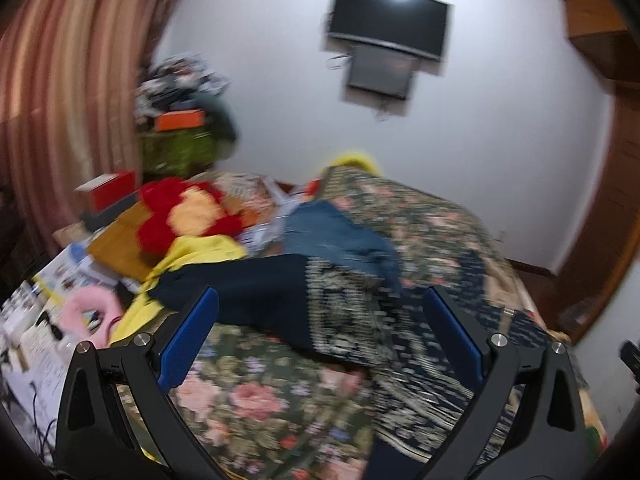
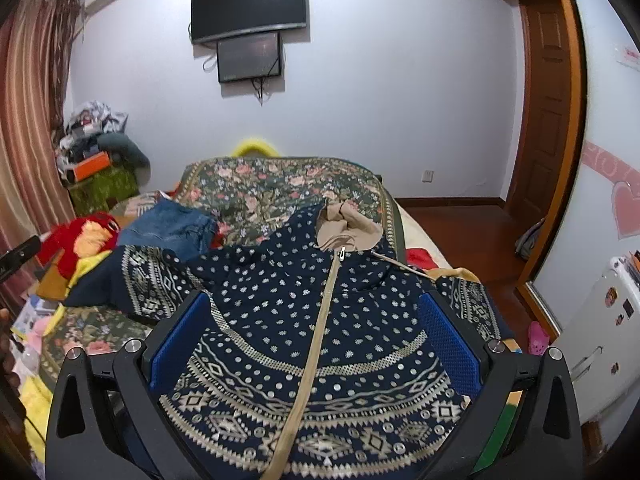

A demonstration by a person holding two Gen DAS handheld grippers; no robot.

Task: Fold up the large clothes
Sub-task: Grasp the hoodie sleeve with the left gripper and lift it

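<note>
A navy hooded jacket (image 2: 304,320) with a beige zip, beige hood lining and pale geometric bands lies spread front-up on the floral bedspread (image 2: 264,184). Its left sleeve (image 2: 136,276) stretches out toward the bed's left side. My right gripper (image 2: 316,320) hovers open over the jacket's lower front, blue pads on either side of the zip. In the blurred left wrist view the same sleeve (image 1: 280,292) lies across the bedspread (image 1: 248,400), and my left gripper (image 1: 320,320) is open above it with nothing between its fingers.
Folded blue jeans (image 2: 172,228) lie beyond the sleeve. A red and yellow plush toy (image 2: 80,240), yellow cloth (image 1: 200,252) and boxes crowd the bed's left edge. A wall television (image 2: 248,8) hangs ahead. A wooden door (image 2: 548,92) and white fridge (image 2: 600,340) stand at right.
</note>
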